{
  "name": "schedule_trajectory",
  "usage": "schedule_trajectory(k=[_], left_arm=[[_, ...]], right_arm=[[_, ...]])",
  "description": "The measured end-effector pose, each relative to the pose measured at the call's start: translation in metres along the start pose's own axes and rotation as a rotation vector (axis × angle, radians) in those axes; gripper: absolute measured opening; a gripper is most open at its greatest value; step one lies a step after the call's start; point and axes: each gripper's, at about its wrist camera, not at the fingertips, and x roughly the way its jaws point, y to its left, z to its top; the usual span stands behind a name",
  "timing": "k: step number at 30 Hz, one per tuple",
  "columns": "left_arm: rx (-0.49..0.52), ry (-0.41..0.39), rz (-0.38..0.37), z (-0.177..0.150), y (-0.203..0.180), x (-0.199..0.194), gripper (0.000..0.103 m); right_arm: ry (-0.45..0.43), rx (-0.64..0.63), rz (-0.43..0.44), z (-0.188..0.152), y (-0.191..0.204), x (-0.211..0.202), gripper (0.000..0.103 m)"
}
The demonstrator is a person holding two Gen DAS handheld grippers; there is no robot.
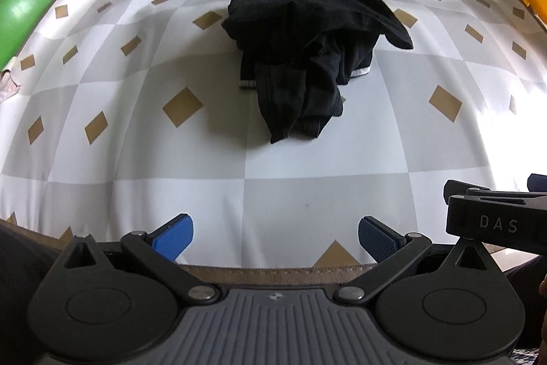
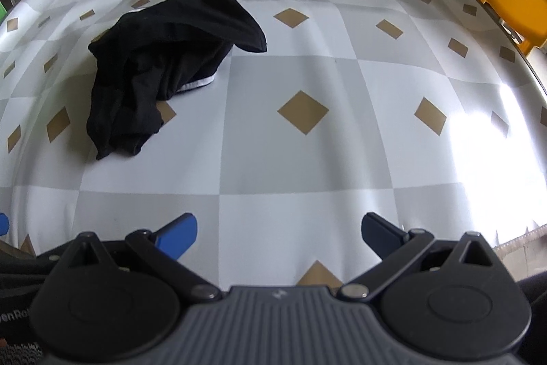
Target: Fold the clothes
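Black garment (image 1: 314, 53) sits crumpled mid-table (image 1: 307, 194), maybe shorts; left gripper (image 1: 275, 236) and right gripper (image 2: 278, 236) both gape empty at the near edge.

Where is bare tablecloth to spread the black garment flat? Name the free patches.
The checkered tablecloth is bare to the right of the crumpled black garment, out to the yellow plastic chair, and between garment and the open right gripper. The left gripper also faces bare cloth. Only the garment's spot is occupied.
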Motion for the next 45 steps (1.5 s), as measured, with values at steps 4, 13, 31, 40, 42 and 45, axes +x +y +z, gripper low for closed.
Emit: schedule_trajectory(k=[4,13,31,40,42,45], left_arm=[[0.006,0.035,0.005,0.021,0.093,0.088,0.103],[-0.002,0.050,0.008,0.071,0.131,0.146,0.103],[-0.032,0.035,0.018,0.089,0.235,0.200,0.103],[-0.029,0.032,0.003,0.096,0.265,0.241,0.103],[-0.030,0.032,0.004,0.098,0.270,0.249,0.103],[-0.033,0.034,0.001,0.099,0.275,0.256,0.103]], right_arm=[[0.031,0.005,-0.004,-0.001,-0.001,0.002,0.102],[0.031,0.026,0.010,-0.002,-0.004,-0.003,0.102],[-0.033,0.043,0.012,0.002,-0.006,-0.019,0.102],[-0.056,0.055,0.018,0.004,-0.008,-0.025,0.102],[-0.057,0.053,0.015,0.004,-0.008,-0.026,0.102],[-0.056,0.057,0.015,0.004,-0.008,-0.026,0.102]])
